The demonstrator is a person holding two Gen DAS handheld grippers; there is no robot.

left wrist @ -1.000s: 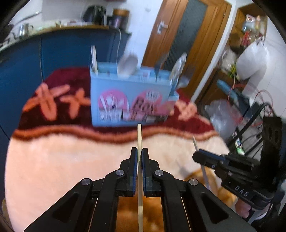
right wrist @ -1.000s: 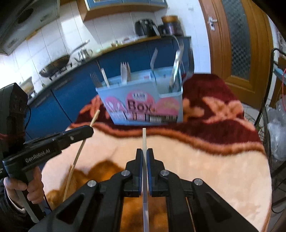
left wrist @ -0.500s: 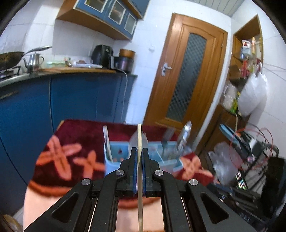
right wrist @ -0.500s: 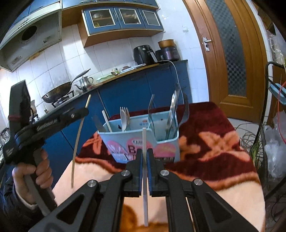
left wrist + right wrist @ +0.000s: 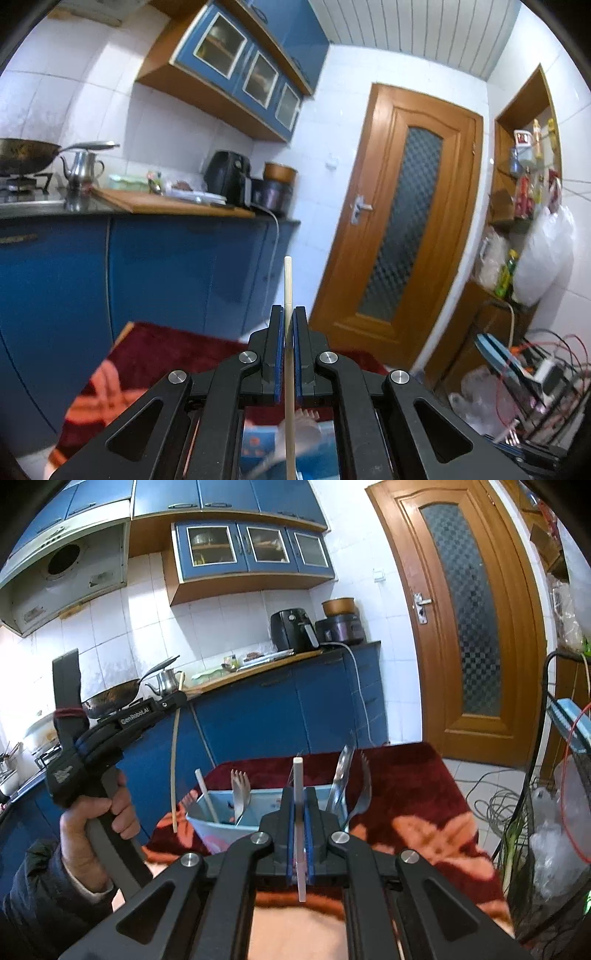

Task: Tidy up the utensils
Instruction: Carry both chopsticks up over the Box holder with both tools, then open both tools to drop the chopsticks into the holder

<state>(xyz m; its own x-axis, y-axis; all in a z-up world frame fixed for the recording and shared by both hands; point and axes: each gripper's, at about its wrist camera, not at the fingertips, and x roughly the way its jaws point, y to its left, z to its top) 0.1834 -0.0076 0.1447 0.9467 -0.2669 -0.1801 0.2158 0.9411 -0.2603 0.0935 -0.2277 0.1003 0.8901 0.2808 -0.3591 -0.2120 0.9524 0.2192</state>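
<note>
My left gripper [image 5: 288, 314] is shut on a pale wooden chopstick [image 5: 288, 280], held upright and tilted up high; the right wrist view shows it [image 5: 177, 698] with the chopstick [image 5: 175, 764] hanging just left of the box. My right gripper [image 5: 299, 794] is shut on a white chopstick [image 5: 298, 775], raised in front of the light blue utensil box [image 5: 207, 823]. The box stands on the red rug-covered table [image 5: 406, 797] and holds a white chopstick [image 5: 207, 794], a fork [image 5: 240, 790], tongs [image 5: 341, 775] and a dark spoon [image 5: 364, 794]. The box top shows dimly under the left gripper [image 5: 258, 443].
Blue kitchen cabinets [image 5: 277, 709] with a wok [image 5: 110, 698], kettle and air fryer [image 5: 291, 629] stand behind the table. A wooden door [image 5: 465, 627] is at the right. A wire rack with cables and bags [image 5: 554, 830] stands right of the table.
Both grippers have tilted upward and moved closer to the box, each still holding its chopstick. The left gripper now sits over the box's left end, its view pointing at the wall.
</note>
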